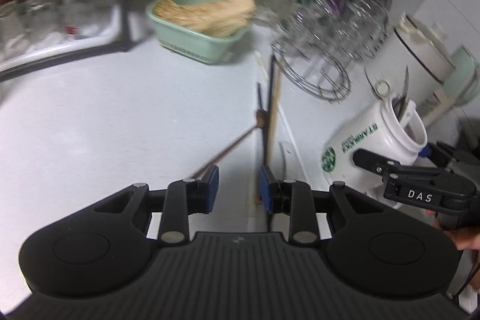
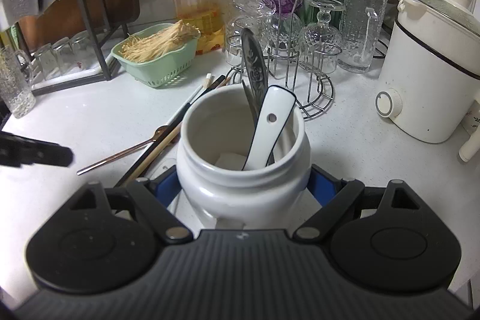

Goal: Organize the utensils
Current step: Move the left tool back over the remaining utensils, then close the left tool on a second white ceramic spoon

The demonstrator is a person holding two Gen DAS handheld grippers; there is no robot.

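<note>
Left gripper (image 1: 238, 188) spread, seemingly empty, over chopsticks (image 1: 271, 122); bare counter (image 1: 105, 116) leftward; right gripper (image 2: 244, 191) clamps jar (image 2: 243, 170).

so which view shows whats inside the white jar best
The right wrist view: it looks down into the white jar, showing the white spoon and metal utensil. The left wrist view shows the jar's side, with only utensil tips.

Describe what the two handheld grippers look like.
Both are matte black plastic. The left gripper and right gripper each have a ribbed central body, two round side housings, silver pivot pins and blue pads on the jaws. The right one carries a white "DAS" label on its side.
</note>
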